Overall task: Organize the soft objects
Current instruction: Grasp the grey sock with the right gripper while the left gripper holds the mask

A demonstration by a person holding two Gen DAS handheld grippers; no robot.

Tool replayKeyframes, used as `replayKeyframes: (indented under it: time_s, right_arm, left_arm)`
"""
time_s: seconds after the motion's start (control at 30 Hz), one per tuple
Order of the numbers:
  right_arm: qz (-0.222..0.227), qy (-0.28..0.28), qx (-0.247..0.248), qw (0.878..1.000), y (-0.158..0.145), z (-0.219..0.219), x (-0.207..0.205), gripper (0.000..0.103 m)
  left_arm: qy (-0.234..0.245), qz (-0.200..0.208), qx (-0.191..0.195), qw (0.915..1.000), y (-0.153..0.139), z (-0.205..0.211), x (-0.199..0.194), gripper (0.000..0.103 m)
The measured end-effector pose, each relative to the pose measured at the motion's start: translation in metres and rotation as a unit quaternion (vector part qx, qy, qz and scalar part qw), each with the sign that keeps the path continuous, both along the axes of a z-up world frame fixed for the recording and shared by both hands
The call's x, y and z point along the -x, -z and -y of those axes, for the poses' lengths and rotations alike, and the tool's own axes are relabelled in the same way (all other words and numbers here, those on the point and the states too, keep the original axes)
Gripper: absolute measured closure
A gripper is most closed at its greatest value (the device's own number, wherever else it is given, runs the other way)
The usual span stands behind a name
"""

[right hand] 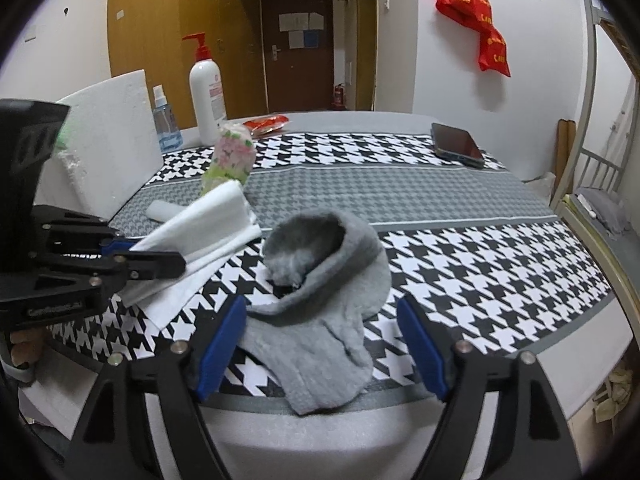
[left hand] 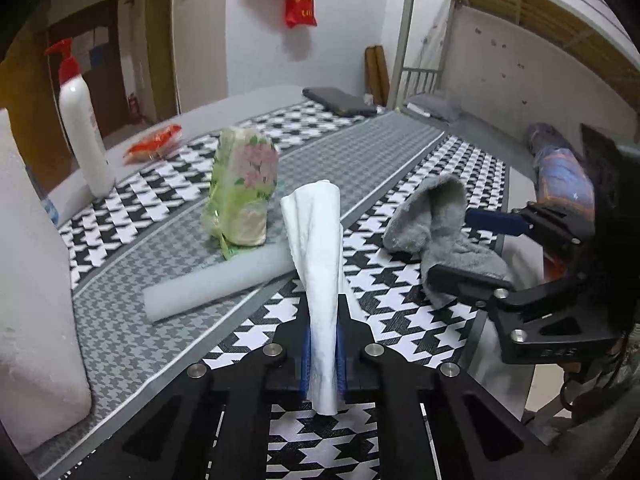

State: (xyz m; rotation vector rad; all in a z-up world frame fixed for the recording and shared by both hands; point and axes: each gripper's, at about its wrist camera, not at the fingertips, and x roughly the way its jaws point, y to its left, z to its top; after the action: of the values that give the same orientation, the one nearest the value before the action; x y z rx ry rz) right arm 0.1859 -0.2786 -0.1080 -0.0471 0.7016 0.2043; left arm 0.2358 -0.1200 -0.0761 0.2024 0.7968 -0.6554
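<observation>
A white cloth stands bunched upright between the blue pads of my left gripper, which is shut on it. In the right wrist view the same cloth hangs from the left gripper down to the houndstooth table cover. A grey fleece sock lies crumpled near the table's front edge. My right gripper is open, a pad on each side of the sock's lower part, not squeezing it. In the left wrist view, the right gripper straddles the sock.
A floral tissue pack, a pale foam roll, a white pump bottle and a red packet sit further back. A white foam block stands at the left. A phone lies far right; a bunk bed frame is beyond.
</observation>
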Motion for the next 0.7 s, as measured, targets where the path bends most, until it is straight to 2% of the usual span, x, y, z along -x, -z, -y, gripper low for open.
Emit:
replayKeyframes:
  time_s: [0.23, 0.47, 0.53, 0.57, 0.7]
  right_arm:
    - [-0.008, 0.008, 0.001, 1.000, 0.000, -0.002, -0.007, 0.022]
    - [-0.018, 0.016, 0.005, 1.000, 0.002, -0.006, -0.017, 0.022]
    - [-0.018, 0.016, 0.007, 1.000, 0.003, -0.008, -0.018, 0.028]
    - [-0.021, 0.013, 0.004, 1.000, 0.003, -0.008, -0.019, 0.036]
    - [-0.027, 0.020, 0.004, 0.999, 0.003, -0.006, -0.021, 0.054]
  left_arm:
    - [-0.017, 0.000, 0.014, 0.9998, -0.003, -0.006, -0.001, 0.092]
    - [-0.009, 0.000, 0.028, 0.9996, -0.004, -0.008, 0.001, 0.092]
    - [-0.013, -0.001, 0.030, 0.9995, -0.004, -0.009, 0.000, 0.092]
    - [-0.015, -0.001, 0.030, 0.9994, -0.004, -0.009, 0.000, 0.092]
    - [-0.015, 0.001, 0.029, 0.9995, -0.004, -0.010, 0.000, 0.092]
